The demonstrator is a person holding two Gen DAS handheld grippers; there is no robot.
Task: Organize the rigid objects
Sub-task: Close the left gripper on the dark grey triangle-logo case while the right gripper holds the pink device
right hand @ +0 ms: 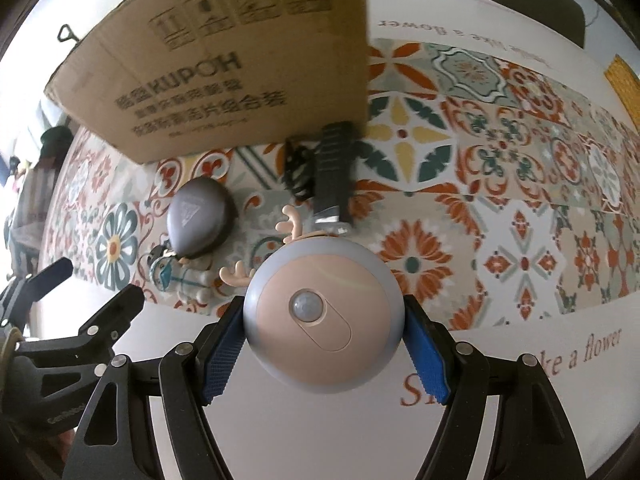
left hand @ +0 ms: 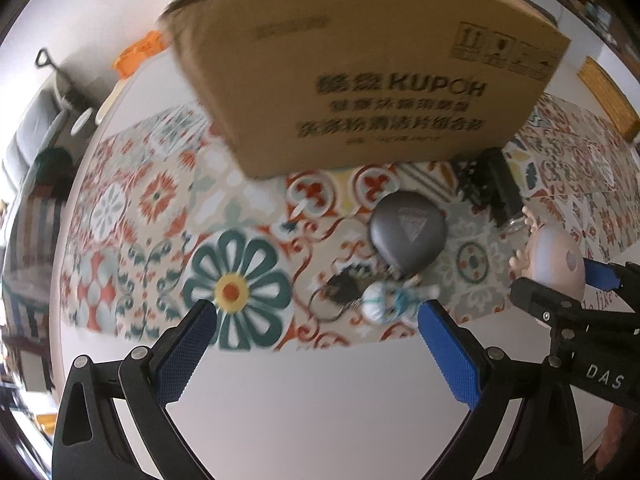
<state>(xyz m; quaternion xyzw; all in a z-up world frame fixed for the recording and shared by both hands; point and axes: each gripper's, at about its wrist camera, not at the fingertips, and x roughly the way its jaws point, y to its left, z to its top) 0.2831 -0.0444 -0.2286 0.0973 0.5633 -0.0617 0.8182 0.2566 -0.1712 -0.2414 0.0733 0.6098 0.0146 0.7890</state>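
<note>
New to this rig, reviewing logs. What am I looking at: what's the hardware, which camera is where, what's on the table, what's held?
No robot arm: a person holds a two-finger gripper in each hand, with a fisheye camera looking along its blue-padded fingers.

The left wrist view shows the left gripper open and empty above the white table.

The right wrist view shows the right gripper shut on a round grey and peach antlered night light.

On the patterned floral mat lie a dark grey teardrop-shaped case, a small white astronaut figurine, a black ribbed folding knife and a brown KUPOH cardboard box.
</note>
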